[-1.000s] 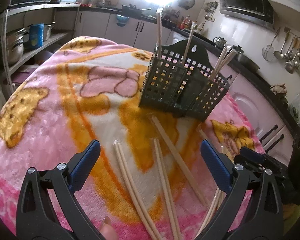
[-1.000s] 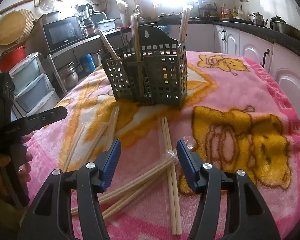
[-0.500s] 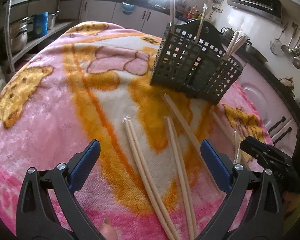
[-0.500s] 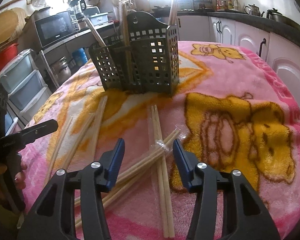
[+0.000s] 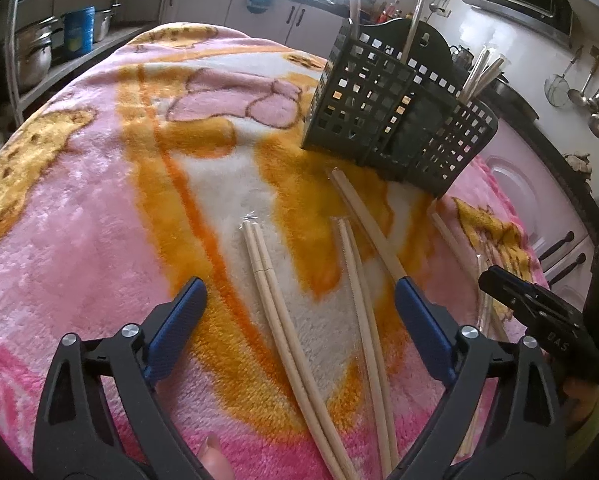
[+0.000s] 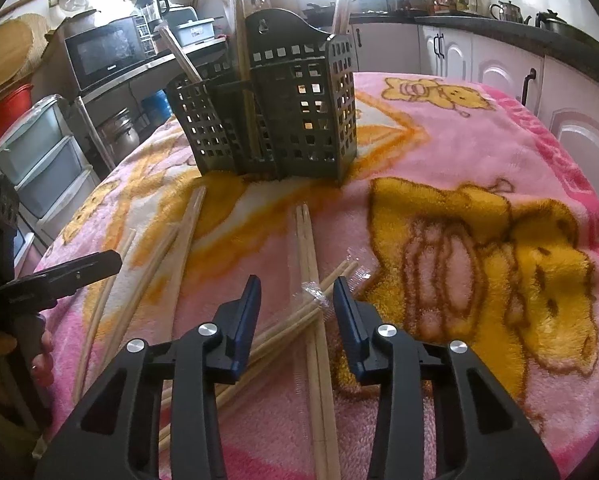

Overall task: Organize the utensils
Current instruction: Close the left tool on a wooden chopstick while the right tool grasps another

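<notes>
Left wrist view: the left hand-held gripper (image 5: 299, 312) hangs low over a desk covered by a pink and orange plush blanket (image 5: 99, 184), its blue-padded jaws spread wide and holding nothing. Between the jaws lie two pairs of wooden chopsticks, one pair (image 5: 275, 288) left of centre and a second pair (image 5: 359, 292) right of centre, both pointing away from the camera. A third chopstick pair (image 5: 363, 216) lies farther off, its far end close to the base of a dark green perforated utensil caddy (image 5: 395, 120), which stands upright near the far right of the blanket. Several chopsticks stand upright in the caddy's compartments (image 5: 479, 76). The right hand-held gripper (image 5: 539, 312) shows at the right edge, seen side-on. Ladles and a strainer (image 5: 587, 92) hang on the wall behind. Right wrist view: the right hand-held gripper (image 6: 297, 312) has its jaws at a moderate gap, empty, straddling a crossing heap of chopsticks: one pair (image 6: 311, 280) runs lengthwise toward the caddy, and a plastic-wrapped bundle (image 6: 299, 320) lies diagonally across it. More chopsticks (image 6: 171, 256) lie to the left on the blanket. The caddy (image 6: 291, 120) stands beyond them, well apart from the jaws. The left hand-held gripper (image 6: 59, 280) enters from the left edge. A microwave (image 6: 107, 54) sits on a shelf behind.
</notes>
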The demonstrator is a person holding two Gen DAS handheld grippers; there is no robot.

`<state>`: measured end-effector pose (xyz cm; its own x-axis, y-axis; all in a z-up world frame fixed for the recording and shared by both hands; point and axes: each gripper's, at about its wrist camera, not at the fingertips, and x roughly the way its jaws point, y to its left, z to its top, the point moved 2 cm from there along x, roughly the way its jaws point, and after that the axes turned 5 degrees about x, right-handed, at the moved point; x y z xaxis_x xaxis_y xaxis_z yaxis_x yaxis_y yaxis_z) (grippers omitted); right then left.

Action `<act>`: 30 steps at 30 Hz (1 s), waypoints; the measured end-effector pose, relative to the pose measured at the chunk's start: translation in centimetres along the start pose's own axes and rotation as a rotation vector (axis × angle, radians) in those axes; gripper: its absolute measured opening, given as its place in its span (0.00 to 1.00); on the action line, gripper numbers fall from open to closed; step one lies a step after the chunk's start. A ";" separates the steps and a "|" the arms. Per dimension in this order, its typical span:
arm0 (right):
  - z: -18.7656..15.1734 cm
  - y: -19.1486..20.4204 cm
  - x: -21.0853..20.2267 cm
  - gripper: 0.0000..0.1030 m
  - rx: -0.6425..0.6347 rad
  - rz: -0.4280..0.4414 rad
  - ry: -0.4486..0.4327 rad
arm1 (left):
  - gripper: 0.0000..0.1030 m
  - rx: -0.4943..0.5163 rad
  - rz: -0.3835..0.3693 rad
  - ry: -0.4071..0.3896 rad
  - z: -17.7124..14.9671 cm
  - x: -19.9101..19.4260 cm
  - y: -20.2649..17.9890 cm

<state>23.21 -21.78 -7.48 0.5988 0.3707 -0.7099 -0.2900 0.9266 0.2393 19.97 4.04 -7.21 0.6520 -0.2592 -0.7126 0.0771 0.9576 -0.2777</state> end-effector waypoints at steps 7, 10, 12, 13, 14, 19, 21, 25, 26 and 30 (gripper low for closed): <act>0.0 -0.7 0.5 0.21 0.027 -0.006 0.020 | 0.79 -0.009 0.008 0.007 0.7 0.8 0.1; 0.0 -0.9 0.5 0.17 0.037 -0.003 0.016 | 0.79 -0.007 0.016 0.011 0.9 1.2 0.1; 0.1 -1.0 0.4 0.13 0.041 0.001 0.010 | 0.78 -0.004 0.023 0.014 1.1 1.4 0.0; 0.1 -1.0 0.3 0.13 0.043 0.002 0.007 | 0.76 -0.003 0.028 0.015 1.2 1.5 0.0; 0.1 -1.0 0.3 0.11 0.044 0.003 0.004 | 0.73 -0.002 0.036 0.016 1.3 1.6 0.1; 0.1 -1.2 0.0 0.08 0.057 0.004 -0.006 | 0.57 0.004 0.077 0.021 1.7 1.9 0.3; 0.1 -1.3 -0.2 0.08 0.063 0.003 -0.013 | 0.49 0.006 0.103 0.023 1.8 2.0 0.5; 0.2 -1.7 -0.7 0.07 0.076 0.002 -0.026 | 0.32 0.023 0.143 0.032 2.0 2.1 0.6; 0.2 -1.7 -0.8 0.07 0.079 0.003 -0.028 | 0.27 0.023 0.148 0.032 2.1 2.1 0.7; 0.2 -2.0 -1.3 0.07 0.087 0.003 -0.040 | 0.12 0.020 0.169 0.026 2.1 2.1 1.1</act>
<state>23.16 -24.08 -6.84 0.6277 0.3738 -0.6828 -0.2266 0.9269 0.2992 23.00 4.84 -7.61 0.6375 -0.0967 -0.7644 -0.0169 0.9901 -0.1393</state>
